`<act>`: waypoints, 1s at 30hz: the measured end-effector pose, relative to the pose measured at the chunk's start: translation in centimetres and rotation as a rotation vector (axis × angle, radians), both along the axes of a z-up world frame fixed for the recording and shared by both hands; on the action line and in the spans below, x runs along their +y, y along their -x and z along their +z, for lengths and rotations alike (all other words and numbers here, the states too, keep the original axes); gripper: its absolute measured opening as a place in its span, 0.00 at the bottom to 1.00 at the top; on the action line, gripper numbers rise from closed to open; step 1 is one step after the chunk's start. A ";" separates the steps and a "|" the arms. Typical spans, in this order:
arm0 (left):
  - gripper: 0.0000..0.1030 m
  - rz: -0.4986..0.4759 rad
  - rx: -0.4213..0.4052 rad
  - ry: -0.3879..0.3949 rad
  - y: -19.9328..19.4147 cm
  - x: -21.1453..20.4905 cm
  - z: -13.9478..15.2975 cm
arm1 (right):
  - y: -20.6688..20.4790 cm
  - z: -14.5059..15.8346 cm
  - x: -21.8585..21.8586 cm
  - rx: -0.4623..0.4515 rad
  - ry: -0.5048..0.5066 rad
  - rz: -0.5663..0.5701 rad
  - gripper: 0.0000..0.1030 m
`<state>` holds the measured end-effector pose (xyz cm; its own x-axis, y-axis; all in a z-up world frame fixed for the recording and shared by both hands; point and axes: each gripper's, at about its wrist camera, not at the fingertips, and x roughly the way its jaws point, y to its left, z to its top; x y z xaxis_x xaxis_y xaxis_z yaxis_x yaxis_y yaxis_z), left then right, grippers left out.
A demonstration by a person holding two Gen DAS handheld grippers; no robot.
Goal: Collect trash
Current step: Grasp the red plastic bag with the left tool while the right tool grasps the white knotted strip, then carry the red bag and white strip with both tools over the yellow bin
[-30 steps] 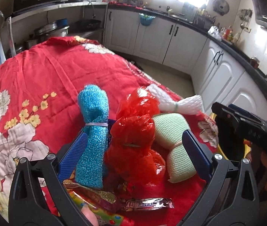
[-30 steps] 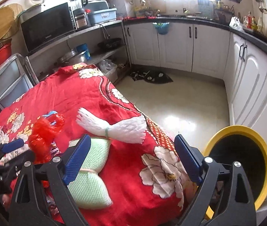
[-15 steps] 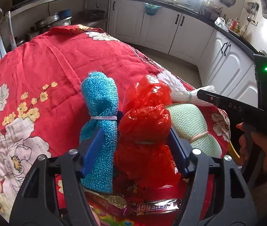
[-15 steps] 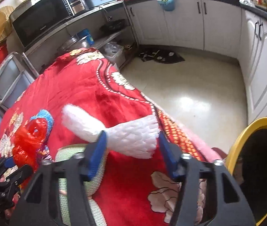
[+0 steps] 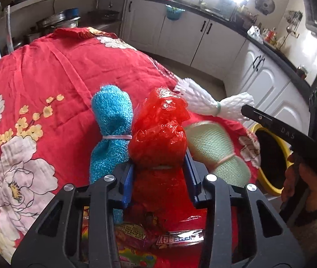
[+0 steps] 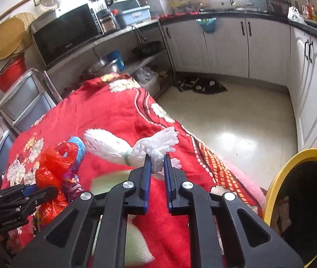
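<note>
A red plastic bag (image 5: 160, 129) tied into a bundle stands between the blue pads of my left gripper (image 5: 159, 165), whose jaws are closing and press on its lower part. A blue mesh bundle (image 5: 111, 129) stands just to its left. My right gripper (image 6: 157, 158) is closing on the flared end of a white foam net (image 6: 136, 147), with the thin plastic pinched between its pads. Beside the red bag lies a pale green foam net (image 5: 214, 147). Snack wrappers (image 5: 180, 239) lie under my left gripper. A yellow bin (image 6: 276, 183) stands on the floor at the right.
The trash lies on a table under a red floral cloth (image 5: 46, 78), near its right edge. White cabinets (image 6: 225, 49) line the far wall and the right side, with tiled floor (image 6: 236, 122) between. A person's hand (image 5: 297, 178) holds the right gripper.
Both grippers went from wide open to closed: the left on the red bag, the right on the white net's end. The right gripper moved forward to the net.
</note>
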<state>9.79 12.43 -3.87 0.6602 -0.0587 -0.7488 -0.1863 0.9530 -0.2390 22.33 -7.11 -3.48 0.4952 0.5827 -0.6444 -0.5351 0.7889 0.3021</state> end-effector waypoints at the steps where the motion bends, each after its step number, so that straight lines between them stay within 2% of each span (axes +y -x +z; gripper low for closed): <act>1: 0.30 0.003 -0.012 0.011 0.3 0.3 0.4 | 0.2 0.3 -0.2 -0.008 -0.004 -0.003 0.10; 5: 0.30 0.015 -0.040 0.029 0.8 0.6 1.6 | 0.9 1.2 -1.0 -0.037 -0.016 -0.013 0.10; 16: 0.30 0.024 -0.101 0.017 1.5 0.1 4.0 | 3.6 2.9 -3.4 -0.070 -0.029 -0.036 0.10; 30: 0.30 -0.081 -0.136 0.010 -0.3 -4.2 5.3 | 6.4 4.6 -9.8 -0.100 -0.045 -0.161 0.10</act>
<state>10.08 8.24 1.41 0.7485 -0.1227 -0.6517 -0.0741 0.9611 -0.2660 15.96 -16.88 1.10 0.6447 0.5182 -0.5620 -0.4325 0.8534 0.2909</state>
